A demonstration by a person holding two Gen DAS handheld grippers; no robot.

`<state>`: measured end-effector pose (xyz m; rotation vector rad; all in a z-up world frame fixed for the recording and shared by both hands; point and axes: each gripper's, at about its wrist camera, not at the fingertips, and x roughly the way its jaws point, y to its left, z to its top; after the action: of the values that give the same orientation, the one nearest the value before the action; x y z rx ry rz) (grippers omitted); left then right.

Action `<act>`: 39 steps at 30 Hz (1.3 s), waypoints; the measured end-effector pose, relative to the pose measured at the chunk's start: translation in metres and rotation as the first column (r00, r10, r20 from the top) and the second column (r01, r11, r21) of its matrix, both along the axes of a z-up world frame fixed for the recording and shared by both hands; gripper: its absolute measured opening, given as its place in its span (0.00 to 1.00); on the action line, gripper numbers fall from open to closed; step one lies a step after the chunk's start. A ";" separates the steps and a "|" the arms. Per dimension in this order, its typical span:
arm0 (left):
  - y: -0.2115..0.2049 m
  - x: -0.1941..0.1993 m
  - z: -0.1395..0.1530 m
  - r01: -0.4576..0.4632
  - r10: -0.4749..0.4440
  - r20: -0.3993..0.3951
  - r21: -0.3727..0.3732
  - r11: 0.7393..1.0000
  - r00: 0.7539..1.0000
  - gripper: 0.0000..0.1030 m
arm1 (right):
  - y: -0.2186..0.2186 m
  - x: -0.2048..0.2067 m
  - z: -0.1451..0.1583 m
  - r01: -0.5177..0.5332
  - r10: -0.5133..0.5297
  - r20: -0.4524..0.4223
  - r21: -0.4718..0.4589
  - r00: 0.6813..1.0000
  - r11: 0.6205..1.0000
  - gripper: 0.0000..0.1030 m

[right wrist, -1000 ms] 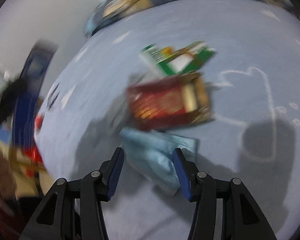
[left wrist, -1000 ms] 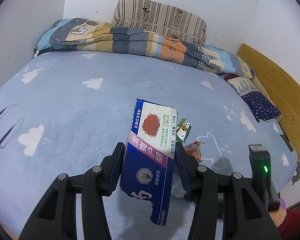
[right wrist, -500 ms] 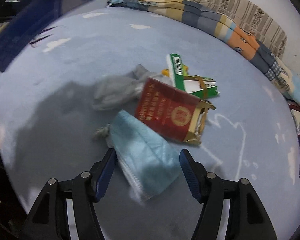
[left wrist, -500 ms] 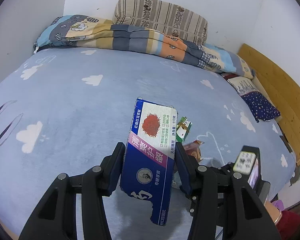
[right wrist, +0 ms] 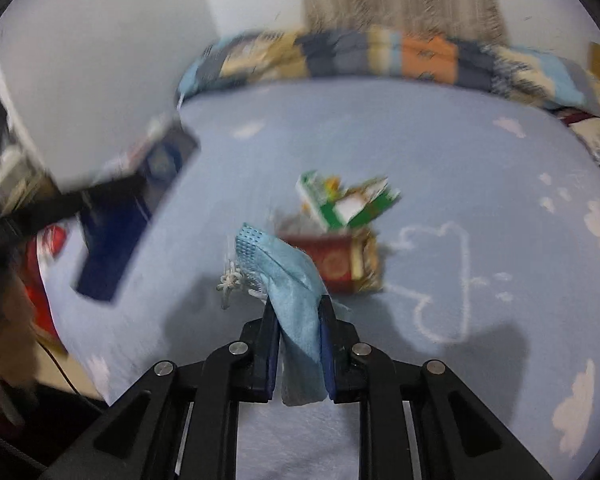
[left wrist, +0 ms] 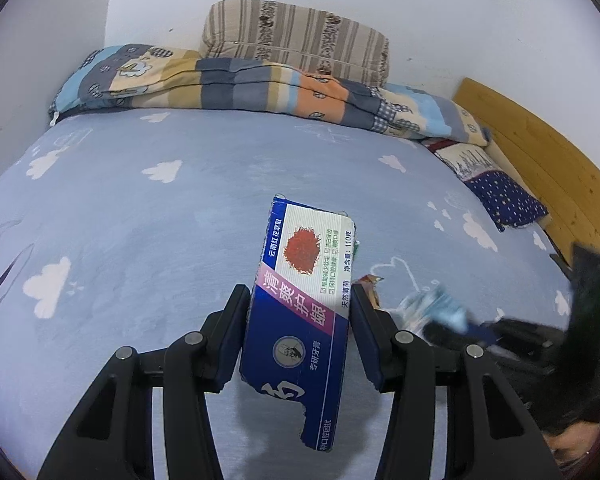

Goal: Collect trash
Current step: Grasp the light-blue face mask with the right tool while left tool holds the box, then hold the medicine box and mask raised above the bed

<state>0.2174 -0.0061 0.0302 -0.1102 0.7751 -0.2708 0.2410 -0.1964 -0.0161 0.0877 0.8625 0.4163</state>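
Note:
My left gripper [left wrist: 300,332] is shut on a blue toothpaste box [left wrist: 304,296] with a torn end and holds it above the bed. It also shows blurred in the right wrist view [right wrist: 136,208]. My right gripper [right wrist: 298,340] is shut on a light blue face mask [right wrist: 288,276], lifted off the bed, also blurred in the left wrist view [left wrist: 432,308]. A red carton [right wrist: 340,260] and a green-and-white carton [right wrist: 348,204] lie on the light blue sheet [right wrist: 460,184] beyond the mask.
A folded patchwork quilt [left wrist: 240,80] and a striped pillow [left wrist: 296,36] lie at the back against the wall. A dark dotted pillow [left wrist: 504,196] and a wooden bed frame [left wrist: 540,160] are at the right. The sheet's near edge drops off at the left in the right wrist view.
My right gripper has shut on the face mask and lifted it off the sheet. My left gripper still holds the toothpaste box and has hardly moved.

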 end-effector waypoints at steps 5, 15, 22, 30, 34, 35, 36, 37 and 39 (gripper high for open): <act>-0.011 -0.004 0.000 0.027 -0.027 0.007 0.017 0.999 1.000 0.47 | -0.020 -0.018 0.024 0.116 -0.120 0.064 0.065 0.991 0.991 0.18; -0.022 -0.006 -0.001 0.058 -0.058 0.016 0.041 0.997 0.998 0.47 | -0.038 -0.036 0.023 0.214 -0.220 0.057 0.091 0.974 0.973 0.18; -0.025 -0.007 -0.002 0.063 -0.064 0.015 0.050 0.997 0.998 0.47 | -0.040 -0.037 0.022 0.230 -0.237 0.057 0.102 0.970 0.968 0.18; -0.030 -0.008 -0.003 0.071 -0.073 0.020 0.065 0.995 0.997 0.47 | -0.041 -0.038 0.023 0.236 -0.243 0.059 0.105 0.968 0.966 0.18; -0.034 -0.011 -0.003 0.065 -0.069 0.035 0.084 0.994 0.997 0.47 | -0.043 -0.039 0.024 0.246 -0.254 0.067 0.108 0.965 0.963 0.18; -0.036 -0.011 -0.003 0.066 -0.070 0.039 0.091 0.994 0.997 0.47 | -0.044 -0.039 0.025 0.249 -0.258 0.070 0.110 0.964 0.962 0.18; -0.037 -0.012 -0.003 0.065 -0.070 0.044 0.098 0.993 0.997 0.47 | -0.044 -0.040 0.025 0.251 -0.260 0.074 0.113 0.963 0.961 0.18; -0.038 -0.013 -0.003 0.066 -0.072 0.048 0.107 0.992 0.996 0.47 | -0.044 -0.040 0.026 0.252 -0.261 0.076 0.115 0.962 0.961 0.18; -0.042 -0.016 -0.003 0.072 -0.079 0.058 0.124 0.990 0.995 0.47 | -0.045 -0.041 0.028 0.253 -0.264 0.084 0.120 0.961 0.960 0.18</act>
<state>0.2018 -0.0480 0.0271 0.0423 0.7327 -0.2968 0.1998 -0.2414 0.0116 0.2752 0.7187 0.2191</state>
